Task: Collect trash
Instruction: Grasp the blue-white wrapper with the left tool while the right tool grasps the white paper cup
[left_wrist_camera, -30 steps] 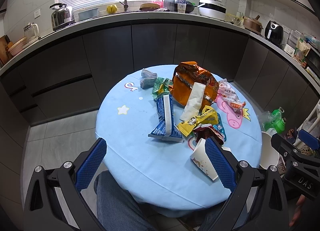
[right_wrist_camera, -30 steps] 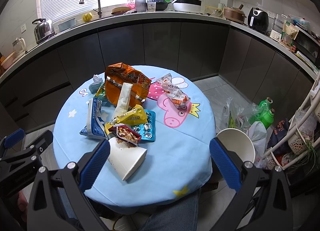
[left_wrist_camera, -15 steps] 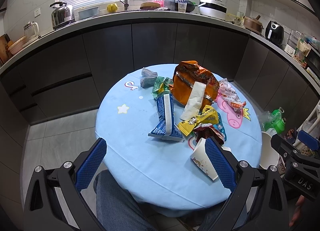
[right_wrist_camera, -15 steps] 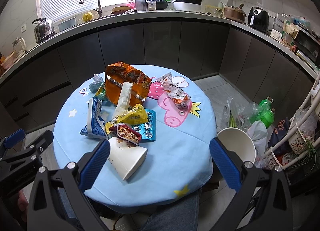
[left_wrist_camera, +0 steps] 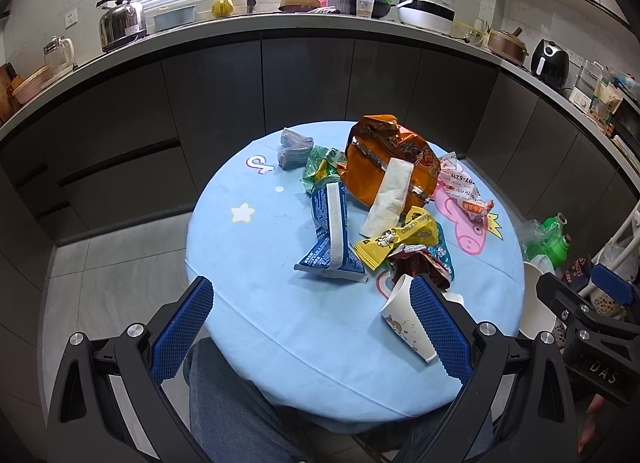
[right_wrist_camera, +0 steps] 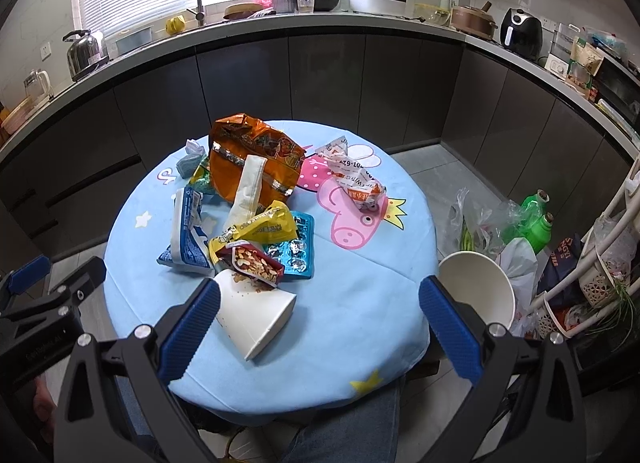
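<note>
Both my tongs, left tongs and right tongs, hang wide apart, holding nothing, over the near edge of the round blue desk. Trash is piled mid-desk: one orange chip bag, one tipped paper cup, one blue pouch, one yellow wrapper, one blister pack, one crumpled white-orange wrapper. One white bin stands on the floor just beside the desk's right edge.
</note>
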The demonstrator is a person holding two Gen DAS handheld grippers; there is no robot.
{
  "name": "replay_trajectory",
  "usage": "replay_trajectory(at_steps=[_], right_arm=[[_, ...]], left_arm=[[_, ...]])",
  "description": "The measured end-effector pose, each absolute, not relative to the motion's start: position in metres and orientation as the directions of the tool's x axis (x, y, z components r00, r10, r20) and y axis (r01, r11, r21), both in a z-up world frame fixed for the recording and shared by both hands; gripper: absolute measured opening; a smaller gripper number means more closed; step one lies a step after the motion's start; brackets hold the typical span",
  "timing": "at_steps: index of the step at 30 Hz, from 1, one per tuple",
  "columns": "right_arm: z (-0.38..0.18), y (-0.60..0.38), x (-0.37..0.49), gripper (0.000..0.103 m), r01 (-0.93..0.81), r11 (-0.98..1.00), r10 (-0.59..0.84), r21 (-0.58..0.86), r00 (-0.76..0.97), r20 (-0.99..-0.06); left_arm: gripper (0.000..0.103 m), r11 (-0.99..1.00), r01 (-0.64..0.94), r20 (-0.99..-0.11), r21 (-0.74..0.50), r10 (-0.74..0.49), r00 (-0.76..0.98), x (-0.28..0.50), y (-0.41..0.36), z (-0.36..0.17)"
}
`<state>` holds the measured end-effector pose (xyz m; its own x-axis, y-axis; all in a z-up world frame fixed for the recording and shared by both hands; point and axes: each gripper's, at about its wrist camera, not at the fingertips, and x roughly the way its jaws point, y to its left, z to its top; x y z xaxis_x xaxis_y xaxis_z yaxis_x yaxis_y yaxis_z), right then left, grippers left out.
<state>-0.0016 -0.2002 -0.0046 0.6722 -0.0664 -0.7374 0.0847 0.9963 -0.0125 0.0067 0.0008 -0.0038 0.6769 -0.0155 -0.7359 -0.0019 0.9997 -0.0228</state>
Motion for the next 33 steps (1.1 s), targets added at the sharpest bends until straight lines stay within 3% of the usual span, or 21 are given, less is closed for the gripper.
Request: replay_trajectory(at_steps=[2, 10, 15, 21, 23, 25, 30, 33], right_arm=[[-0.011, -0.205, 0.003, 0.1, 0.044, 0.999, -0.033, -0.005, 0.671, -0.741], [-0.062, -0.184, 0.024, 0.1, -0.29, 0.933, 0.341, 0.211, 0.533, -0.774], [-0.085, -0.173, 0.039, 0.099, -0.339, 0.936, 0.269, 0.089, 0.533, -0.802], [-0.111, -0.171, 0.056, 0.099, -0.444, 0.894, 0.304, 0.059, 0.504, -0.809], [-0.119, -0.169, 0.057, 0.094, -0.477, 0.877, 0.31, 0.055, 0.475, -0.824], [-0.124, -0.17, 0.055, 0.08, -0.48, 0.875, 0.313, 0.067, 0.455, -0.834], [-0.117, -0.171, 0.044, 0.079, -0.503, 0.862, 0.325, 0.067, 0.446, -0.834], [-0.118, -0.164, 0.042, 0.087, -0.515, 0.856, 0.313, 0.042, 0.452, -0.836]], left_arm=[[0.094, 0.999, -0.013, -0.737, -0.03, -0.014, 0.676, 0.012, 0.007, -0.005], [0.094, 0.992, 0.019, -0.736, -0.125, -0.105, 0.669, 0.03, 0.036, -0.016], [0.094, 0.974, 0.092, -0.746, -0.206, -0.217, 0.629, 0.039, 0.039, -0.031], [0.085, 0.964, 0.113, -0.776, -0.239, -0.26, 0.575, 0.051, 0.038, -0.052], [0.081, 0.962, 0.107, -0.78, -0.252, -0.267, 0.566, 0.054, 0.041, -0.056], [0.076, 0.96, 0.103, -0.783, -0.26, -0.272, 0.559, 0.056, 0.044, -0.06], [0.07, 0.955, 0.102, -0.796, -0.279, -0.289, 0.532, 0.061, 0.045, -0.068], [0.066, 0.95, 0.116, -0.8, -0.291, -0.308, 0.515, 0.063, 0.042, -0.072]])
